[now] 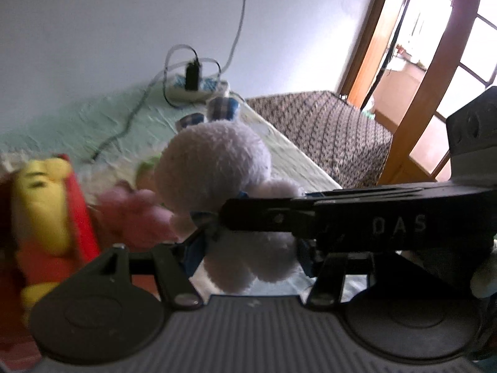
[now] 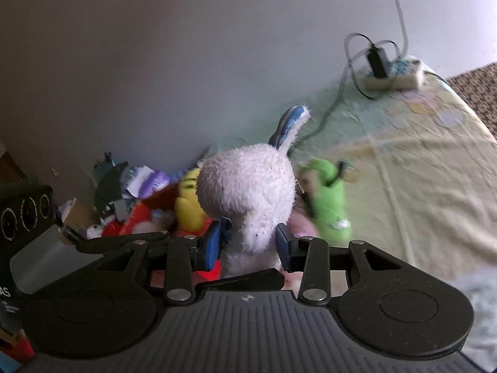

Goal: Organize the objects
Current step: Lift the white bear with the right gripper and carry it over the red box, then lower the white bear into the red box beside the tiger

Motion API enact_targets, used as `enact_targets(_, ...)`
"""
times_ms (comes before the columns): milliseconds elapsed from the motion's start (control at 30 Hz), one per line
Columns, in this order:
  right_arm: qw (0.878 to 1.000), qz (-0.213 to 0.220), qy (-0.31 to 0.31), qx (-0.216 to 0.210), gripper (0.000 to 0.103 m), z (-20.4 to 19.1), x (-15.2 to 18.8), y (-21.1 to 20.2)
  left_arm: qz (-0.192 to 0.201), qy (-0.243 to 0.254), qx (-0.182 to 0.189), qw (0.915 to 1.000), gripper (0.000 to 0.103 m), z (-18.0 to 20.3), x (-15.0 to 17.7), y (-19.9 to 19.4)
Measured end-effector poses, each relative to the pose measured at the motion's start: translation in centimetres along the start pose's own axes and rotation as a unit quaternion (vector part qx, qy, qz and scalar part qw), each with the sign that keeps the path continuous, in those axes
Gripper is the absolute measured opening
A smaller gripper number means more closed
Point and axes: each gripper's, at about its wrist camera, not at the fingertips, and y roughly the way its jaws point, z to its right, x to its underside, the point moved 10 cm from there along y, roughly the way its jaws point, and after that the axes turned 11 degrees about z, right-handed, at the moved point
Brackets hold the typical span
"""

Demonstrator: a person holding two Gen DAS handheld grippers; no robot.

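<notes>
A white plush rabbit (image 1: 217,168) with blue checked ears is held up above the bed. My left gripper (image 1: 248,248) is shut on its lower body; the right gripper's black arm crosses in front from the right. In the right wrist view my right gripper (image 2: 250,244) is shut on the same rabbit (image 2: 248,189), its blue pads pressing the neck from both sides. A yellow bear plush (image 1: 40,202) in red, a pink plush (image 1: 130,211) and a green plush (image 2: 329,199) lie below.
A red box (image 2: 149,211) with several toys stands left by the wall. A white power strip (image 2: 394,74) with a black plug and cables lies on the pale green bedspread (image 2: 419,155). A brown patterned bed (image 1: 326,130) and a wooden door frame (image 1: 435,71) are at right.
</notes>
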Motion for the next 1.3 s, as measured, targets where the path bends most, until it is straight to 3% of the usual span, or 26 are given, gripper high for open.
enact_targets(333,0.999,0.029,-0.026,-0.025,0.041,-8.2,1.0,3.9,0.052,0.009,-0.009,0.9986,0.057,-6.7,-0.6,-7.4)
enact_targets(567,0.998,0.018,-0.052,-0.027,0.041,-12.5,2.1,7.9,0.072,0.005,-0.032,0.9969,0.057,-11.5,-0.6,-10.2)
enact_targets(833,0.998,-0.033,-0.051,-0.015,0.041,-13.5,4.8,12.4,0.055,-0.034,-0.063,0.9959,0.058,-16.9,1.1,-10.4)
enact_targets(1300,0.993,-0.107,-0.035,0.027,0.04,-11.6,8.6,17.3,-0.022,-0.065,-0.095,0.9931,0.061,-22.7,5.4,-6.4)
